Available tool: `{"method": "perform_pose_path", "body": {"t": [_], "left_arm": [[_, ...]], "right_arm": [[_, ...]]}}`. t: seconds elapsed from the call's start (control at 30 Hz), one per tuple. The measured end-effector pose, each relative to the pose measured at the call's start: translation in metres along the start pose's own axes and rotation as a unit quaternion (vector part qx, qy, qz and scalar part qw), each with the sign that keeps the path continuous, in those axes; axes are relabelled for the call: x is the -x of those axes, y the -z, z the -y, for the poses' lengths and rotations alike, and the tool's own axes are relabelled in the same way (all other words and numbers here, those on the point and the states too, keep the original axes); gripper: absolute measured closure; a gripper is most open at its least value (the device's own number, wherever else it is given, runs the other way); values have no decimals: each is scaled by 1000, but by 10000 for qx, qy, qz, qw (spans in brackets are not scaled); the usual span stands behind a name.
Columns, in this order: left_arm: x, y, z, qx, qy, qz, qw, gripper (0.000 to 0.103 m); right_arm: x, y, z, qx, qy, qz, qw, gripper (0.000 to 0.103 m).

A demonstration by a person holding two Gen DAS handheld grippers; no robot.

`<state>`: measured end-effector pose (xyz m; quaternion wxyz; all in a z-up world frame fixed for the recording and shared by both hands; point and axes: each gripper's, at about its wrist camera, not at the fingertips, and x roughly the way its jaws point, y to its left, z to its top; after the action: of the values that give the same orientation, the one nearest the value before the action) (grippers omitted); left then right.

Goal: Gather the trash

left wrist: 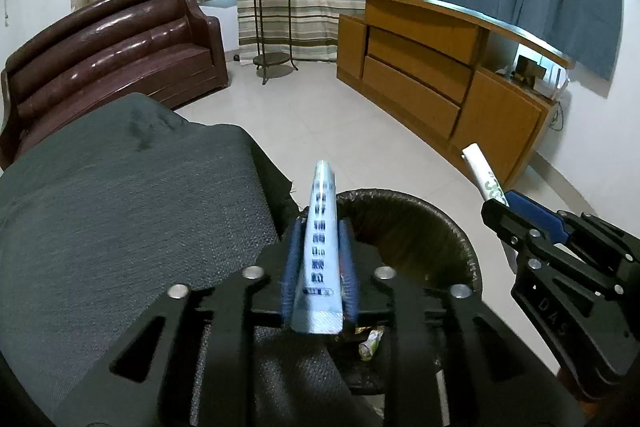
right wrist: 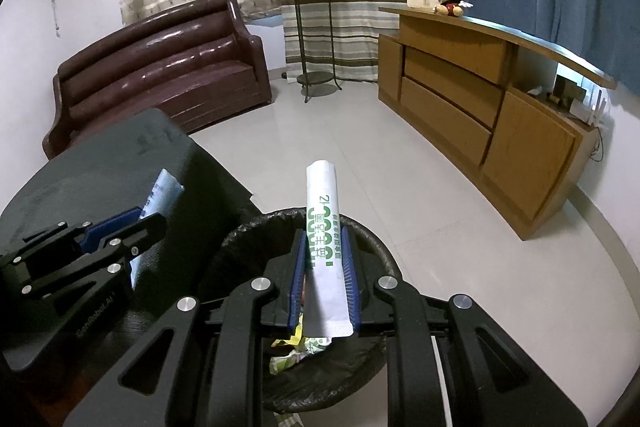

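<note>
While over bin [right wrist: 240, 239] | left jaws flank, barely pinching blue sachet [left wrist: 320, 247] | right pinch white sachet [right wrist: 326, 251]

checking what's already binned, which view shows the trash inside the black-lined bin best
The right wrist view: it looks down into the black-lined round bin, showing crumpled yellow-green wrappers on the bottom. The left wrist view shows only one wrapper scrap behind the gripper body.

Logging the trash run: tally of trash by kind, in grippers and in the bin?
Blue-print sachet, in left hand-held gripper: 1
Green-print sachet, in right hand-held gripper: 1
Crumpled wrappers in bin: 2 or more, unclear
Total: at least 4
</note>
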<state>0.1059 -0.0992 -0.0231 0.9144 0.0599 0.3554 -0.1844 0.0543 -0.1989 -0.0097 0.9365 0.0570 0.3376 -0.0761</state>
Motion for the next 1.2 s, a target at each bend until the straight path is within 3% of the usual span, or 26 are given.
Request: {"method": "perform_pose_path", "body": {"t": [0.17, 0.3, 0.73, 1.2], "left_arm": [[-2, 0, 2, -27, 6, -20, 10000, 77], [-3, -1, 3, -26, 1, -20, 10000, 62], [-5, -3, 1, 29, -15, 6, 10000, 41], [2, -5, -8, 173, -123, 124, 9997, 29]], "right_arm": [[-1, 0, 2, -17, 22, -17, 10000, 84], [-3, 2, 2, -37, 5, -38, 10000, 73], [0, 2, 1, -33, 81, 53, 9999, 58], [11, -2, 4, -60, 183, 262, 9995, 38]]}}
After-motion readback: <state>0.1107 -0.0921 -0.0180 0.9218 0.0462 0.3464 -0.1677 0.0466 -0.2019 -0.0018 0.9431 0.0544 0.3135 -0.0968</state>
